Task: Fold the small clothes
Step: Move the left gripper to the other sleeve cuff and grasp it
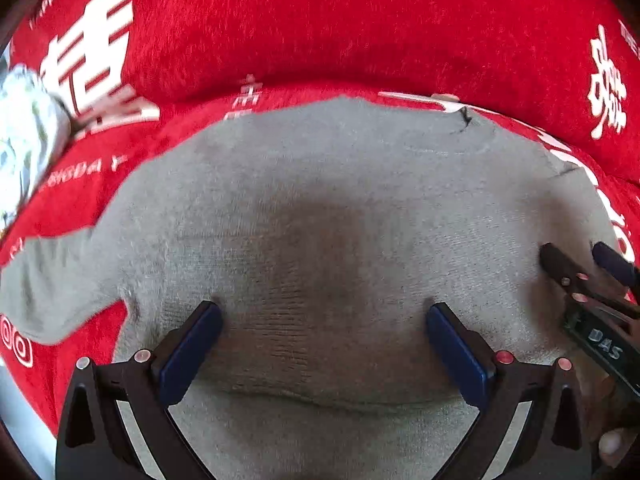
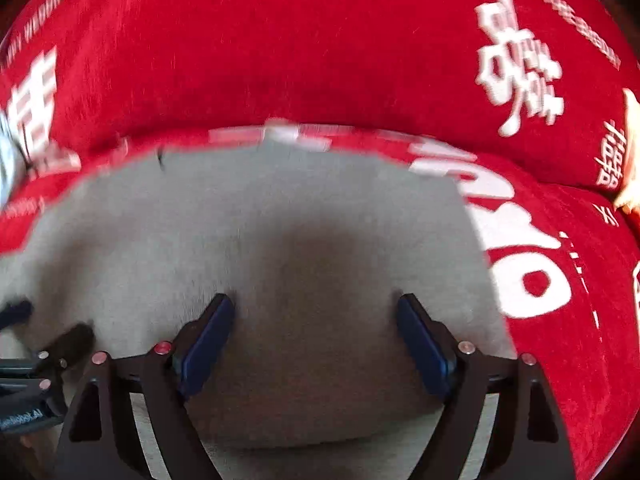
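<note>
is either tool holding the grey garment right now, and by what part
Nothing is held. The left tool and right tool both stand open over the grey garment, their pads apart with no fabric pinched between them.

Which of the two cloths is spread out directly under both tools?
The grey garment, plain and unprinted; the red blanket with white lettering lies beneath it.

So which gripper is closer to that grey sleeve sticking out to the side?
Left. The left gripper sits over the grey garment nearest the sleeve, which extends off to its left. The right gripper works the garment's opposite side, beyond the left one.
</note>
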`<state>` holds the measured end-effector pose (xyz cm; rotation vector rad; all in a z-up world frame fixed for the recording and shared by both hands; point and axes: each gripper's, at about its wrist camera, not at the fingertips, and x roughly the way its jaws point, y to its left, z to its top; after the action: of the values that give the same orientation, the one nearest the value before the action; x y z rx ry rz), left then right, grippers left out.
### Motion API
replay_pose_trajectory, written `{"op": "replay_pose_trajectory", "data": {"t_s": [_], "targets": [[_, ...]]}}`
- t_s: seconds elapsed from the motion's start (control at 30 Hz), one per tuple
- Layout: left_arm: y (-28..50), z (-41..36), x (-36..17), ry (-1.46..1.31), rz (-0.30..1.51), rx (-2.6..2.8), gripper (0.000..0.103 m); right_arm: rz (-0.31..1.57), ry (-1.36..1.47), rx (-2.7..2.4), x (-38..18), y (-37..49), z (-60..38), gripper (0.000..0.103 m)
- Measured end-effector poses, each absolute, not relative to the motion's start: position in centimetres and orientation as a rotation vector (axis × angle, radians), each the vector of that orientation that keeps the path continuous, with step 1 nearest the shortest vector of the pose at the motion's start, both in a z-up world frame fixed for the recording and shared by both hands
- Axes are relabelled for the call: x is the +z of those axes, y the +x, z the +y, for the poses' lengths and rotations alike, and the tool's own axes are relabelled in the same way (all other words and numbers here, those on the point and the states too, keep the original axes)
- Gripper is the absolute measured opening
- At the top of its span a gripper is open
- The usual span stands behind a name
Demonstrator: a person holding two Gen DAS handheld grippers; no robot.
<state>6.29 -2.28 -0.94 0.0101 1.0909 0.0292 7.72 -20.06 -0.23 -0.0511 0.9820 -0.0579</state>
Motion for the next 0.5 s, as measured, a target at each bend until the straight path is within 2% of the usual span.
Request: {"op": "replay_pose_trajectory", "data": {"t_s": [0.23, 0.3, 0.37, 0.5], "targets": [[2.9, 0.5, 0.2, -0.064, 1.058, 0.023, 0.103, 0.938, 0.080, -0.030, 0.7, 4.9, -20.0, 0.088], [1.7, 2.4, 0.4, -0.105, 1.044, 0.040, 0.103, 0.926, 0.063, 0.003, 0.1, 3.7, -18.4, 0.091], [0.6, 5.5, 0.7, -0.162, 1.021, 0.081, 0.103, 0.918, -0.016, 0.016, -0.1, 3.4, -16.8, 0.100], [-1.2, 14.7, 0.6, -0.306, 0.990, 0.258, 0.103, 0.935, -0.046, 0.041, -0.5, 3.8, -15.9, 0.102]]}}
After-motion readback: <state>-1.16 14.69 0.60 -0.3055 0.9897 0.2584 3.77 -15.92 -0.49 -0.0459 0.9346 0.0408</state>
